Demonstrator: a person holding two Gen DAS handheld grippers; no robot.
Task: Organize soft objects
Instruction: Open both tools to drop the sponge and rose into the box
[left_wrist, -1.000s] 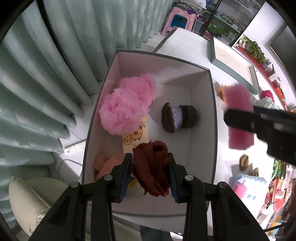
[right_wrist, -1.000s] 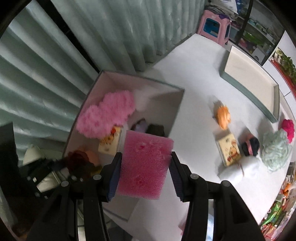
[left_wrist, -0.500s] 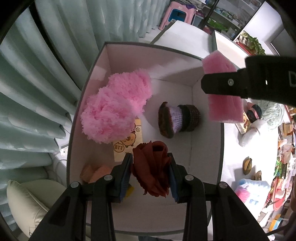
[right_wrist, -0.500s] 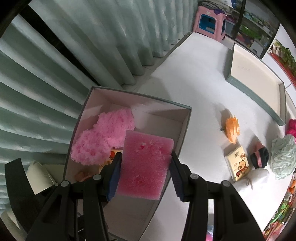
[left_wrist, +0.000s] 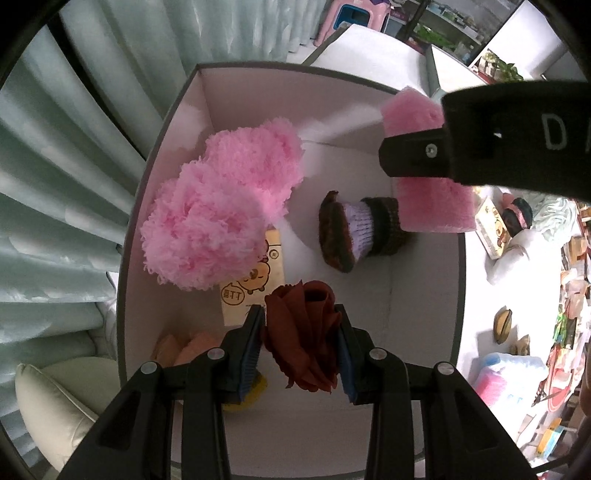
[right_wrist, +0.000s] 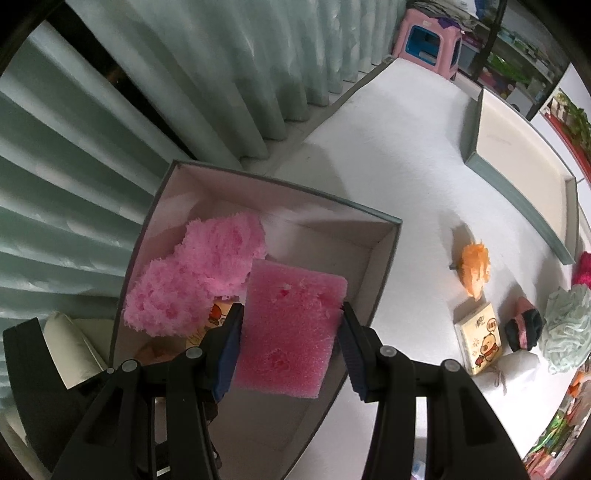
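Note:
My left gripper (left_wrist: 301, 350) is shut on a dark red cloth rose (left_wrist: 304, 332) and holds it inside the open grey box (left_wrist: 162, 133), near its front wall. My right gripper (right_wrist: 291, 350) is shut on a pink sponge (right_wrist: 290, 325) and holds it over the box's right side; the sponge also shows in the left wrist view (left_wrist: 424, 173). Inside the box lie a fluffy pink ball (left_wrist: 221, 210), a brown and lilac knitted piece (left_wrist: 354, 232), a yellow cartoon card (left_wrist: 255, 291) and an orange soft item (left_wrist: 184, 347).
On the white table (right_wrist: 406, 147) right of the box lie an orange fuzzy toy (right_wrist: 474, 269), a yellow cartoon pack (right_wrist: 480, 336), a black and pink knit (right_wrist: 522, 328), a pale green pouf (right_wrist: 567, 328) and the box lid (right_wrist: 517, 147). Curtains (right_wrist: 110, 129) hang behind.
My right gripper has carried the pink sponge left from above the table to over the box. My left gripper with the rose has sunk deeper into the box.

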